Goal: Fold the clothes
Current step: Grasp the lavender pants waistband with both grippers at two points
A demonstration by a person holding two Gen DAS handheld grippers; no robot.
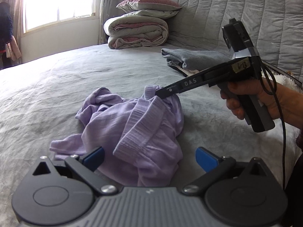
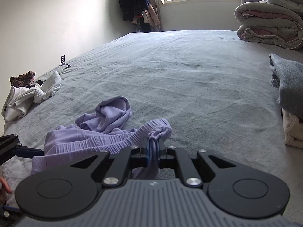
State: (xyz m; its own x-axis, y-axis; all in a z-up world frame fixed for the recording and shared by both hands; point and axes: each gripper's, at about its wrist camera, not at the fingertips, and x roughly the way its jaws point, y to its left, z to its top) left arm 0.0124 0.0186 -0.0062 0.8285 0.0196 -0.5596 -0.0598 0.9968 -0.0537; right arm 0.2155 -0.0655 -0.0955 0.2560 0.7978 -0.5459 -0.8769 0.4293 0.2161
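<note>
A: Grey bedspread (image 1: 56, 94), lilac sweater (image 1: 136, 124) crumpled mid-bed. Grippers?
B: Right gripper (image 2: 153, 147) clamped on ribbed hem, fabric betw. pads. Left gripper (image 1: 150, 158) jaws wide apart, just beside near edge, nothing held.
A: Bkgd?
B: Folded quilt (image 1: 136, 32) by headboard.

Lilac garment (image 1: 144, 132); grey bedspread (image 1: 56, 87)

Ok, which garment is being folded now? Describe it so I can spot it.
On the grey bed, near its front edge, lies a crumpled lilac knit with ribbed bands. It is the only purple piece, and the right gripper is shut on it; the white clothes and grey stack lie apart.
</note>
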